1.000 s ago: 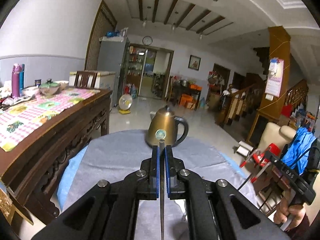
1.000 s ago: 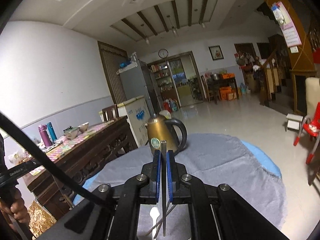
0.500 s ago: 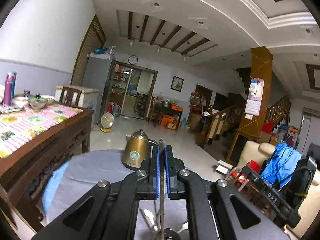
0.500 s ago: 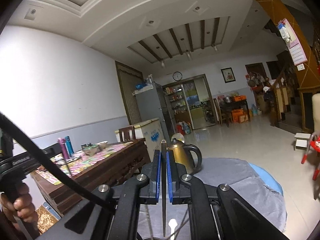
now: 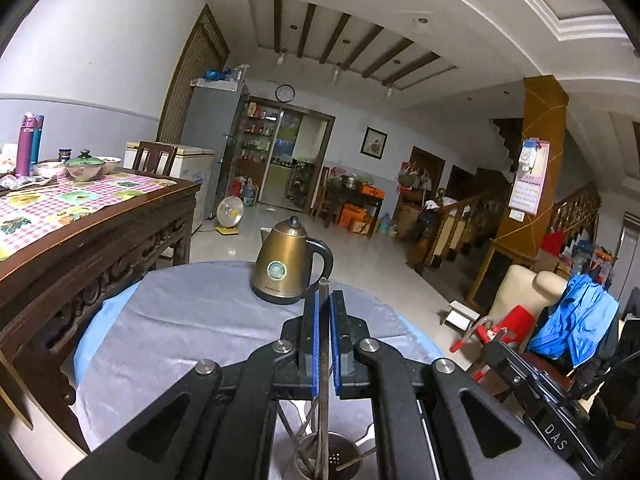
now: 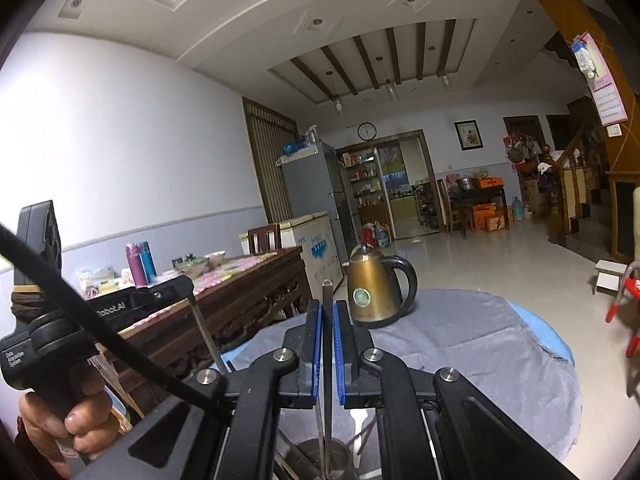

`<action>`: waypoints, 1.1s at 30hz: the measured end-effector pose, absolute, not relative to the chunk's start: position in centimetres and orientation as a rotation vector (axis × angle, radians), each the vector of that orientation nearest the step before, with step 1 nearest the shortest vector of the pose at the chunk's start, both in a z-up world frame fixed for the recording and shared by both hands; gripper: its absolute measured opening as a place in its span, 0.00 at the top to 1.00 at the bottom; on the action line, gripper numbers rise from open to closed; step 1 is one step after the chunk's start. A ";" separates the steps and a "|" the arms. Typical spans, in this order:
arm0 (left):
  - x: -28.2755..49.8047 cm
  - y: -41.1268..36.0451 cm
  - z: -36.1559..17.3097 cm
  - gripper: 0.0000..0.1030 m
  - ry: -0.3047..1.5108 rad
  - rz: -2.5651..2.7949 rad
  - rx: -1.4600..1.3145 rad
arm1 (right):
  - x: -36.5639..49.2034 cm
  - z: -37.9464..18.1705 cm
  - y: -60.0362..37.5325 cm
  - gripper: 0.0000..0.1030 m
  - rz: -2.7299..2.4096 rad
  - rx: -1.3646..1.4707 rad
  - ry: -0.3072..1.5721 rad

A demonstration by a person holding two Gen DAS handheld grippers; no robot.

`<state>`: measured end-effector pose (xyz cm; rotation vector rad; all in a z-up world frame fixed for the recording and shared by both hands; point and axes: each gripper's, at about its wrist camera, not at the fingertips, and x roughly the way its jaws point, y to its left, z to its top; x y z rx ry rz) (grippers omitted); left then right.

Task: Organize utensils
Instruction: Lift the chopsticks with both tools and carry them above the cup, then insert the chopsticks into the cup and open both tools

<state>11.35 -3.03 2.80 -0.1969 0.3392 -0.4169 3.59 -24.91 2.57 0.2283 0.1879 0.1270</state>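
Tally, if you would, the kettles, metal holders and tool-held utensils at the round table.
kettle: 1
metal holder: 1
held utensils: 2 (left utensil in left tool; right utensil in right tool)
Total: 4

You can read "DAS" in white on the black body of the right claw [image 5: 556, 436], low and right of the kettle [image 5: 286, 264]. "Robot.AI" stands on the black left claw [image 6: 120, 308], left of the kettle; the small print on its grip is too blurred.
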 end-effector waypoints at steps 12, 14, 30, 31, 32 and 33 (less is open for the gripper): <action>10.8 -4.1 1.9 0.95 0.367 -0.408 -0.138 | 4.1 0.6 -24.8 0.94 0.142 0.227 0.265; 10.9 -4.4 1.6 0.95 0.389 -0.400 -0.121 | 4.3 0.3 -24.7 0.94 0.141 0.223 0.275; 10.1 -4.9 0.7 0.95 0.455 -0.335 -0.036 | 5.4 -2.0 -25.7 0.94 0.120 0.314 0.377; 10.0 -4.8 0.7 0.95 0.458 -0.332 -0.035 | 5.5 -2.0 -25.7 0.94 0.120 0.313 0.380; 10.0 -4.8 0.6 0.95 0.461 -0.328 -0.032 | 5.4 -2.1 -25.6 0.94 0.119 0.312 0.381; 10.0 -4.7 0.6 0.94 0.464 -0.325 -0.029 | 5.4 -2.1 -25.6 0.94 0.119 0.312 0.383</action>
